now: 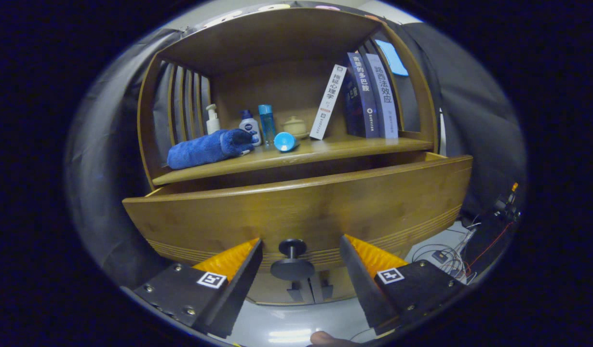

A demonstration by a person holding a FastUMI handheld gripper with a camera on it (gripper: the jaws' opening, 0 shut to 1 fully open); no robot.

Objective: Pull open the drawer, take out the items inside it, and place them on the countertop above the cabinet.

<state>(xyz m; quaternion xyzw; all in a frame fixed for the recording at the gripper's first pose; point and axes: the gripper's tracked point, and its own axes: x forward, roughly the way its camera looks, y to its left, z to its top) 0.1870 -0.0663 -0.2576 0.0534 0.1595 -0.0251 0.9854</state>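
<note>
Both fingers (pixel 238 262) of the hand-held gripper (pixel 300 250) flank the drawer (pixel 325 207) knob (pixel 292 262), untouched.

Three books on the countertop are showing Chinese spine titles: the leaning white book (pixel 328 102) is reading 拖延心理学, the dark blue book (pixel 361 94) 贪婪的多巴胺, and the pale book (pixel 383 94) 路西法效应. The gripper (pixel 301 239), its fingers standing apart either side of the drawer knob (pixel 292 260) without touching it, is carrying a square coded marker (pixel 211 279) on each finger.
</note>
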